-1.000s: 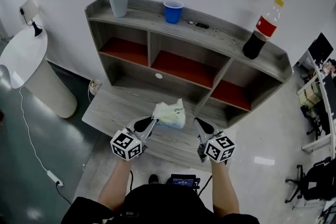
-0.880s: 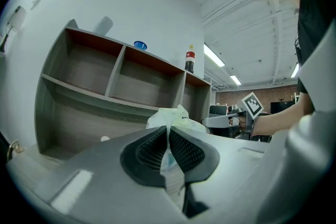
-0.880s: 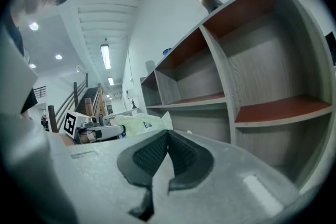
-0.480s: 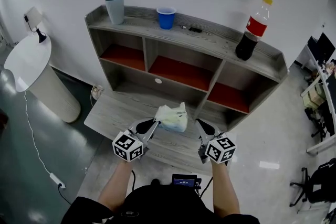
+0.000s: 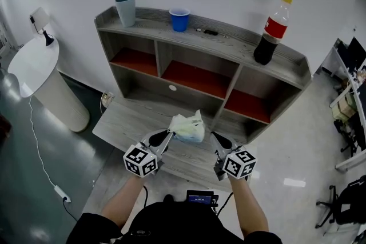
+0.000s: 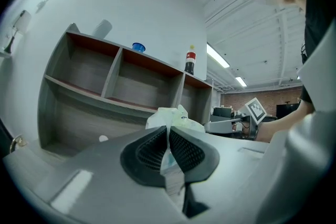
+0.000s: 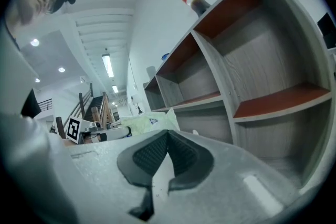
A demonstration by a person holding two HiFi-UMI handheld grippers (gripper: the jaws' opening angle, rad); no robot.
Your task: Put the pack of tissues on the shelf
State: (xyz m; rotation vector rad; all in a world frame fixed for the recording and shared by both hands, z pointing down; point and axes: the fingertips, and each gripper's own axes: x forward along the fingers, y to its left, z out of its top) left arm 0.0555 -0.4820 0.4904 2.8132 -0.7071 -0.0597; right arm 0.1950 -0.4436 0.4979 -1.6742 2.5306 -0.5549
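The pack of tissues (image 5: 187,127), pale green and crumpled, hangs above the grey lower board (image 5: 123,120) in front of the shelf unit (image 5: 229,48). My left gripper (image 5: 168,135) is shut on the pack's near edge; in the left gripper view the wrapper (image 6: 176,118) is pinched between the ribbed pads (image 6: 149,152). To the right of the pack my right gripper (image 5: 216,137) is shut with nothing in it, its jaws pressed together (image 7: 168,136). The right gripper view shows the pack (image 7: 144,122) to its left. All three red-floored compartments (image 5: 197,77) hold nothing.
On the shelf's top board stand a grey-blue cup (image 5: 126,10), a blue cup (image 5: 179,19), a small dark pen-like thing (image 5: 207,32) and a cola bottle (image 5: 269,31). A white round table (image 5: 40,77) stands to the left, with a cable (image 5: 43,171) on the floor.
The left gripper with the pack has crept slightly up and toward the shelf. The right gripper has stayed put. Both grips look the same.
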